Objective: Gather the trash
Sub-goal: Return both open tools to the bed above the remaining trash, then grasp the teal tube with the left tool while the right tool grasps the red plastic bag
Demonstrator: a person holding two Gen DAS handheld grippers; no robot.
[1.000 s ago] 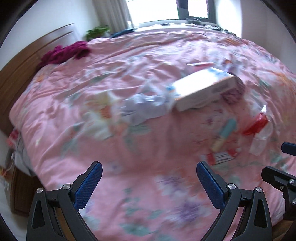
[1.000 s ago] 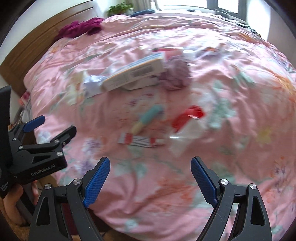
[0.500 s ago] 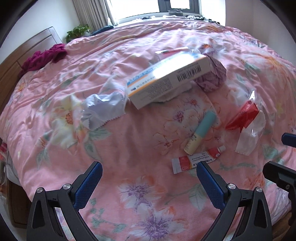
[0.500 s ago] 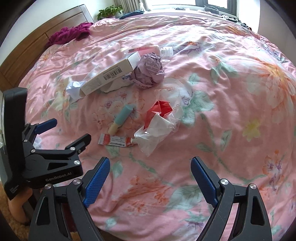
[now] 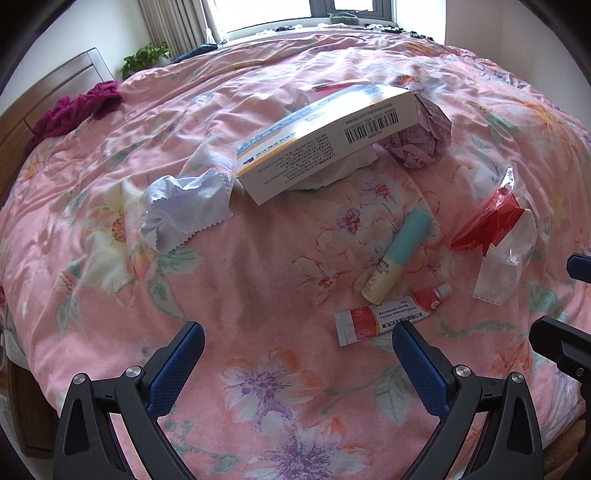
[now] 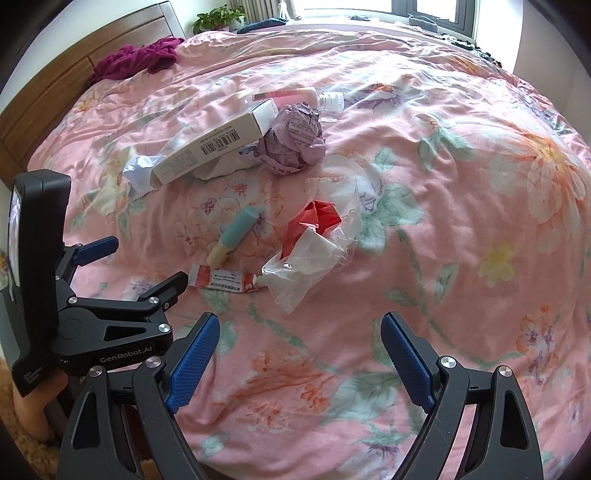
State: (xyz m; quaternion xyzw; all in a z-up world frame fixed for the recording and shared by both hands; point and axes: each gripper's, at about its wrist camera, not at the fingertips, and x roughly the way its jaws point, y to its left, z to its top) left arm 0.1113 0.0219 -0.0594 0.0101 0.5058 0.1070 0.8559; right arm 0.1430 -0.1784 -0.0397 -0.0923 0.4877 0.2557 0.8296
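Note:
Trash lies on a pink floral quilt [image 5: 258, 277]: a white cardboard box [image 5: 325, 136] [image 6: 214, 144], a crumpled purple paper ball [image 5: 421, 140] [image 6: 295, 136], a white cloth scrap [image 5: 184, 206], a teal-and-yellow tube [image 5: 397, 254] [image 6: 232, 236], a red-and-white ointment tube [image 5: 388, 315] [image 6: 225, 278], a clear bag with red plastic inside [image 5: 495, 240] [image 6: 314, 243], and a plastic bottle [image 6: 295, 96]. My left gripper [image 5: 297, 360] is open and empty, near the ointment tube. My right gripper [image 6: 299, 350] is open and empty, just short of the bag.
A wooden headboard [image 6: 74, 81] stands at the left with a magenta garment [image 6: 136, 59] on the quilt near it. A potted plant [image 6: 218, 16] and a window sill lie at the far side. The left gripper's body [image 6: 92, 306] shows at the right wrist view's left edge.
Both grippers have moved in over the bed toward the trash. The items now sit lower and larger in both views. Both stay open and empty.

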